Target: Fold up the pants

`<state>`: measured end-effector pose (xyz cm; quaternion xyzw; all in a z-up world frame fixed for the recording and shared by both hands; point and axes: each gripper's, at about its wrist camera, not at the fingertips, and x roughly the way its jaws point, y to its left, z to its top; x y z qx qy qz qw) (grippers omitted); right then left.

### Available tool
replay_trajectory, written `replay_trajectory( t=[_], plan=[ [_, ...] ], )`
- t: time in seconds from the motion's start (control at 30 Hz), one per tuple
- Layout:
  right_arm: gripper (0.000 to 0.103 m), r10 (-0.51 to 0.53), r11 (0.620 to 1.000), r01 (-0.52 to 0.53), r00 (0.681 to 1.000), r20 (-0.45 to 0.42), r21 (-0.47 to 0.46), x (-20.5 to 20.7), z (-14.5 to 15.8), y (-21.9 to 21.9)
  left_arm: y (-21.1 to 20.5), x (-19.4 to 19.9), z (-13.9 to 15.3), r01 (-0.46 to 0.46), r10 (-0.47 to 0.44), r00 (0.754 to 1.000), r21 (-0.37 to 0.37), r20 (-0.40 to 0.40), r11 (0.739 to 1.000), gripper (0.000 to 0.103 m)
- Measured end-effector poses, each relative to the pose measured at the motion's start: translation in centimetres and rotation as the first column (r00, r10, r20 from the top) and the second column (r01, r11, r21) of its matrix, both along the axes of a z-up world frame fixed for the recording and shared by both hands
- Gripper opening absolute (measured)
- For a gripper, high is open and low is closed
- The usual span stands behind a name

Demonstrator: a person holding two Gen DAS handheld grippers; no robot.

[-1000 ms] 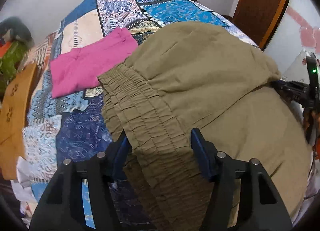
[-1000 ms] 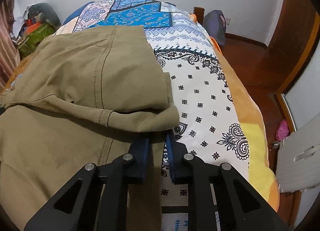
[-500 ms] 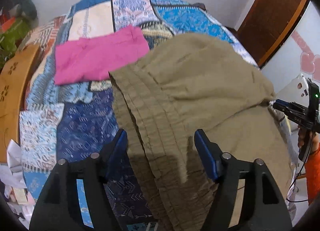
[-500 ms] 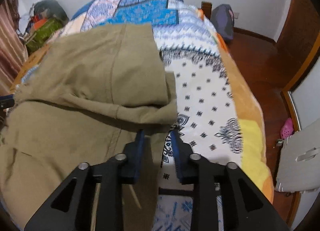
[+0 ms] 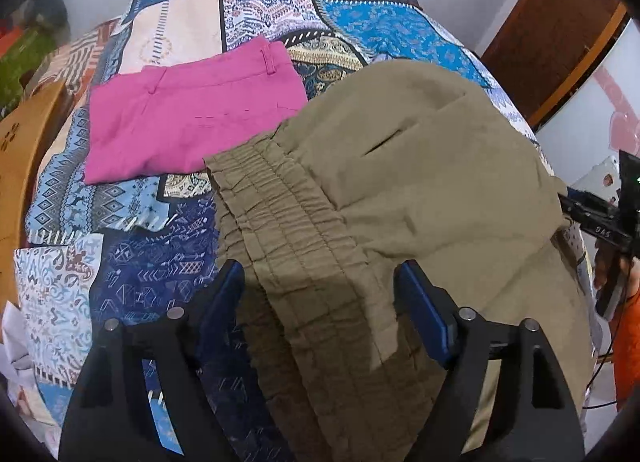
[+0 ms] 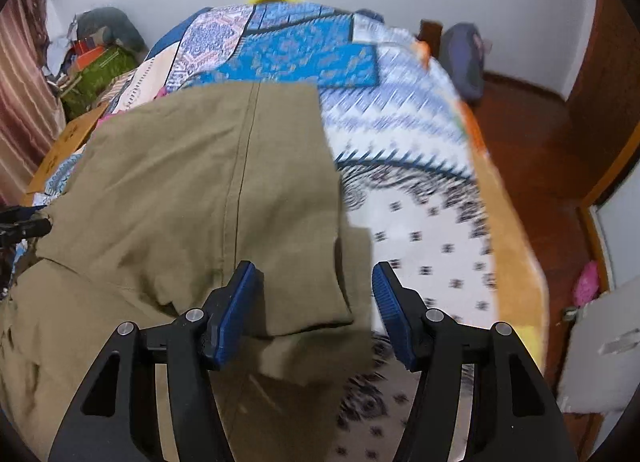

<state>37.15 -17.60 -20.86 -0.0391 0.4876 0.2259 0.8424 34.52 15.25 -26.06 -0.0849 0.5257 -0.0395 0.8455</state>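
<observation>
Your olive pants lie folded on the bed, waistband running seven to eleven o'clock. Both jaws are opening, pads clear of cloth.

**Two wrist views over the bed, both looking steeply down**

My left wrist camera sits just behind the left gripper and looks down along its fingers at the olive pants from close above, with the pink garment beyond the pants. My right wrist camera sits behind the right gripper and looks down at the pants from their other side. Both views share the pants and the patterned bedspread under them. Each view catches the other gripper at the pants' far edge.
</observation>
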Motion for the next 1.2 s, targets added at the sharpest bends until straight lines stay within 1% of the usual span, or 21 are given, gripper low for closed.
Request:
replay_trajectory(
  t=[0.07,0.1,0.13,0.17,0.23,0.27,0.33,0.4,0.5,0.63,0.73,0.8,0.83,0.87,0.9,0.93,1.0,1.07,1.1,1.13,1.2],
  plan=[
    [0.045,0.017,0.999,-0.017,1.000,0.004,0.028,0.0,-0.1,0.2,-0.4,0.0,0.1,0.000,0.000,1.000,0.028,0.016,1.000,0.080],
    [0.036,0.019,1.000,-0.019,1.000,0.018,0.016,-0.2,0.0,0.3,-0.7,0.1,0.1,-0.003,0.002,1.000,0.051,0.028,0.999,0.079],
    [0.027,0.018,1.000,-0.017,0.999,0.038,-0.015,-0.3,-0.1,0.6,-0.9,0.1,0.2,-0.004,0.001,0.999,0.073,0.040,0.997,0.073],
    [0.025,0.027,0.998,-0.024,0.998,0.053,-0.052,-0.5,-0.1,0.9,-1.1,0.1,0.2,-0.001,-0.004,0.999,0.098,0.053,0.995,0.068],
    [0.018,0.051,0.993,-0.042,0.995,0.084,-0.109,-0.8,-0.2,1.4,-1.5,0.1,0.3,-0.007,-0.003,0.997,0.131,0.071,0.991,0.066],
    [0.016,0.063,0.989,-0.049,0.993,0.097,-0.139,-0.9,-0.3,1.6,-1.6,0.0,0.4,-0.005,-0.007,0.997,0.150,0.081,0.989,0.065],
    [0.015,0.066,0.987,-0.052,0.993,0.093,-0.151,-0.6,-0.7,1.6,-1.7,-0.2,0.4,-0.013,-0.007,0.995,0.192,0.099,0.981,0.065],
    [0.015,0.057,0.989,-0.046,0.995,0.077,-0.139,-0.4,-0.8,1.1,-1.4,-0.3,0.3,-0.024,0.005,0.995,0.192,0.101,0.981,0.065],
    [0.016,0.041,0.995,-0.038,0.999,0.034,-0.098,0.0,-1.0,0.5,-0.8,-0.3,0.1,-0.039,0.024,0.995,0.157,0.097,0.987,0.066],
    [0.017,0.025,0.997,-0.027,0.999,-0.033,-0.072,0.8,-0.8,0.2,0.7,-0.1,-0.4,-0.044,0.040,0.997,0.061,0.073,0.997,0.073],
    [0.023,0.038,0.991,-0.042,0.999,-0.038,-0.124,0.4,0.2,0.5,1.7,-0.5,0.8,-0.070,0.070,0.996,0.000,0.058,0.998,0.073],
    [0.027,0.061,0.987,-0.064,0.998,-0.025,-0.148,0.0,1.2,0.7,1.7,-0.8,2.0,-0.093,0.091,0.993,0.027,0.078,0.995,0.073],
    [0.035,0.067,0.986,-0.068,0.998,-0.008,-0.153,-0.2,1.7,0.8,1.8,-0.9,2.4,-0.103,0.098,0.991,0.046,0.087,0.994,0.073],
    [0.039,0.073,0.987,-0.069,0.997,0.022,-0.147,-0.5,2.6,0.8,2.0,-0.8,2.9,-0.107,0.101,0.991,0.062,0.093,0.992,0.074],
    [0.049,0.076,0.988,-0.069,0.996,0.045,-0.139,-0.6,3.2,0.9,2.2,-0.5,3.2,-0.106,0.100,0.990,0.064,0.094,0.992,0.074],
    [0.056,0.077,0.989,-0.068,0.995,0.069,-0.129,-0.6,3.9,1.0,2.4,-0.2,3.4,-0.109,0.103,0.990,0.063,0.094,0.992,0.074],
    [0.060,0.081,0.991,-0.069,0.991,0.111,-0.112,-0.2,5.1,1.4,3.0,0.8,3.5,-0.123,0.117,0.989,0.068,0.089,0.990,0.076],
    [0.068,0.083,0.992,-0.068,0.986,0.142,-0.110,0.8,5.9,2.1,3.6,2.3,3.1,-0.135,0.129,0.989,0.082,0.074,0.987,0.088],
    [0.081,0.080,0.991,-0.062,0.984,0.159,-0.114,1.2,6.0,2.4,3.7,3.0,2.9,-0.135,0.129,0.989,0.084,0.071,0.987,0.089],
    [0.089,0.076,0.991,-0.054,0.982,0.175,-0.125,1.9,6.0,2.9,3.9,4.1,2.4,-0.133,0.128,0.990,0.085,0.063,0.987,0.089],
    [0.089,0.079,0.987,-0.049,0.977,0.200,-0.153,3.5,5.8,4.1,4.3,5.4,1.5,-0.136,0.134,0.990,0.080,0.038,0.987,0.089]
  ],
)
